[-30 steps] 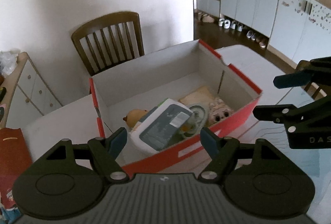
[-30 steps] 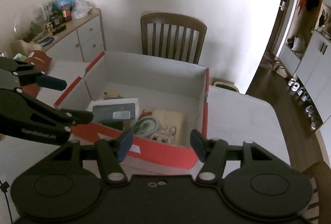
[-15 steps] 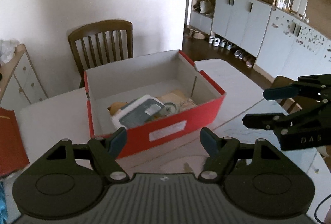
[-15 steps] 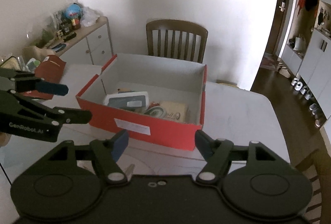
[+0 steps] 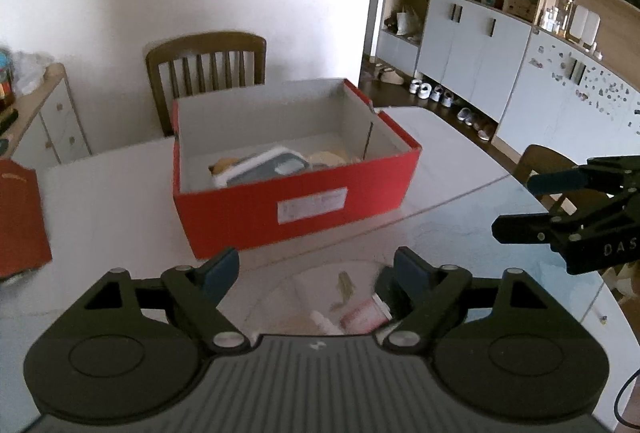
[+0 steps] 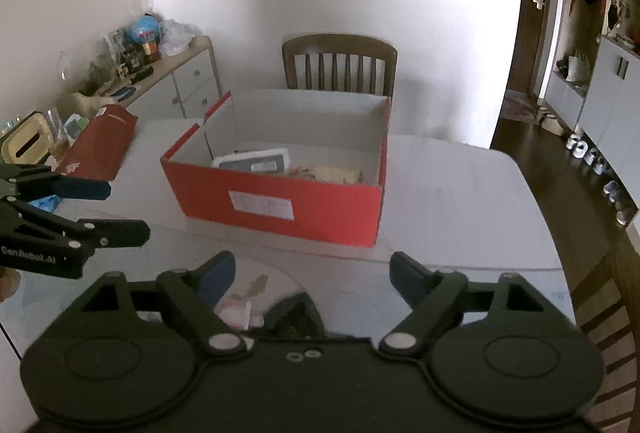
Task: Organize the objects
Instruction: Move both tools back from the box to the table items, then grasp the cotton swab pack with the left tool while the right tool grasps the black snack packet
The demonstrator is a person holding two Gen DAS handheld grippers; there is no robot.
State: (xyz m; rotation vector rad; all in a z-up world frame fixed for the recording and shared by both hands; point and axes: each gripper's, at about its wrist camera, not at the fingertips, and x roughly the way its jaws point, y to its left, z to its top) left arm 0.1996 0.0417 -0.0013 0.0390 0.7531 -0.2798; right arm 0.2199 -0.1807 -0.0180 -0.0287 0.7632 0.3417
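A red cardboard box (image 5: 296, 209) stands open on the white table (image 5: 100, 201). It holds a white-framed grey device (image 5: 264, 169) and several small things. My left gripper (image 5: 316, 265) hovers in front of the box, its jaws opening with nothing between them. Below it on the table lie a pink packet (image 5: 364, 315) and a small olive item (image 5: 344, 289). My right gripper (image 6: 312, 265) is also short of the box (image 6: 280, 201), its jaws opening and empty, above a pink item (image 6: 236, 313) and a dark item (image 6: 296, 313). Each gripper shows in the other's view: the right gripper (image 5: 520, 205), the left gripper (image 6: 120, 209).
A wooden chair (image 5: 206, 73) stands behind the table against the wall. A red flat pack (image 6: 100, 145) lies at the table's left edge by a cluttered sideboard (image 6: 176, 81). Another chair (image 6: 612, 313) sits at the right. Cabinets (image 5: 480, 53) and shoes line the far room.
Both grippers have drawn back from the box, which now looks smaller and farther. The right jaws have spread wider. Small items on the table have come into view beneath the grippers.
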